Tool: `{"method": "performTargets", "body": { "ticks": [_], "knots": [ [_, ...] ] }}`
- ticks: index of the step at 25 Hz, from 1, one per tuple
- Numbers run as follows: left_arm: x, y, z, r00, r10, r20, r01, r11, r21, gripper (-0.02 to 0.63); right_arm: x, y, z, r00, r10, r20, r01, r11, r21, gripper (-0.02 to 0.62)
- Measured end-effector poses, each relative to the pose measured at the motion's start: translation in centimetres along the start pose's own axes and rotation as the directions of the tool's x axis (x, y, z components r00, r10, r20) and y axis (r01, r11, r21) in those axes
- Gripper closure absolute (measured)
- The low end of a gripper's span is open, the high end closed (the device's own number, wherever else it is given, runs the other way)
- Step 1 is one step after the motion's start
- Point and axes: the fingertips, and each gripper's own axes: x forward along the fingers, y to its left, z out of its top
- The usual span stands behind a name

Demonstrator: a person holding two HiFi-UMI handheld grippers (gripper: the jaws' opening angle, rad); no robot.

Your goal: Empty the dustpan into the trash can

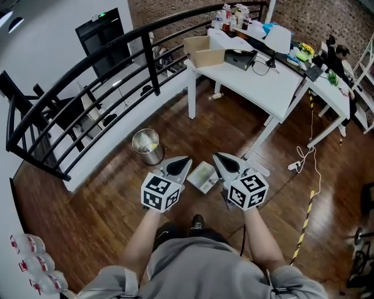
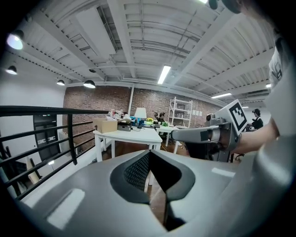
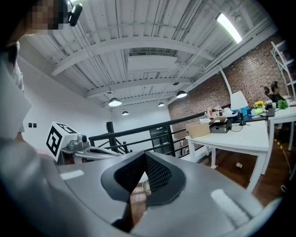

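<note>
The dustpan has both sides covered by the left gripper and the right gripper, and its contents are too small to tell. At its 10 o'clock, the trash can holds something pale yellow that cannot be made out. The bottles and clutter at the picture's 12 o'clock are too small to name. Plastic bottles at 8 o'clock are cut by the left edge. In the right gripper view, the jaws hide all but a sliver of the can's rim.
</note>
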Motion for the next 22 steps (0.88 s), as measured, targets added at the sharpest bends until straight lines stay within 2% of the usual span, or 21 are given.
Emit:
{"method": "performTargets", "body": {
  "ticks": [6, 12, 15, 18, 22],
  "knots": [
    [4.7, 0.7, -0.8, 0.995, -0.083, -0.049, 0.082, 0.997, -0.003, 0.601, 1.0, -3.4, -2.9, 0.996, -0.058, -0.061, 0.059, 0.998, 0.024, 0.595],
    [9.2, -0.1, -2.2, 0.984, -0.155, -0.089, 0.156, 0.988, 0.004, 0.601, -0.8, -8.5, -6.8, 0.971, -0.208, -0.116, 0.217, 0.974, 0.07, 0.595],
    [10.9, -1.7, -4.0, 0.969, -0.207, -0.132, 0.208, 0.978, -0.003, 0.601, -2.6, -10.7, -10.2, 0.944, -0.278, -0.179, 0.299, 0.949, 0.104, 0.595],
    [12.2, -3.4, -6.0, 0.947, -0.262, -0.185, 0.263, 0.965, -0.018, 0.601, -4.3, -13.1, -14.2, 0.903, -0.346, -0.253, 0.391, 0.908, 0.154, 0.534],
    [12.9, -5.0, -8.8, 0.92, -0.304, -0.246, 0.304, 0.952, -0.039, 0.601, -6.4, -16.6, -19.0, 0.837, -0.438, -0.329, 0.515, 0.834, 0.199, 0.461]
  ]
}}
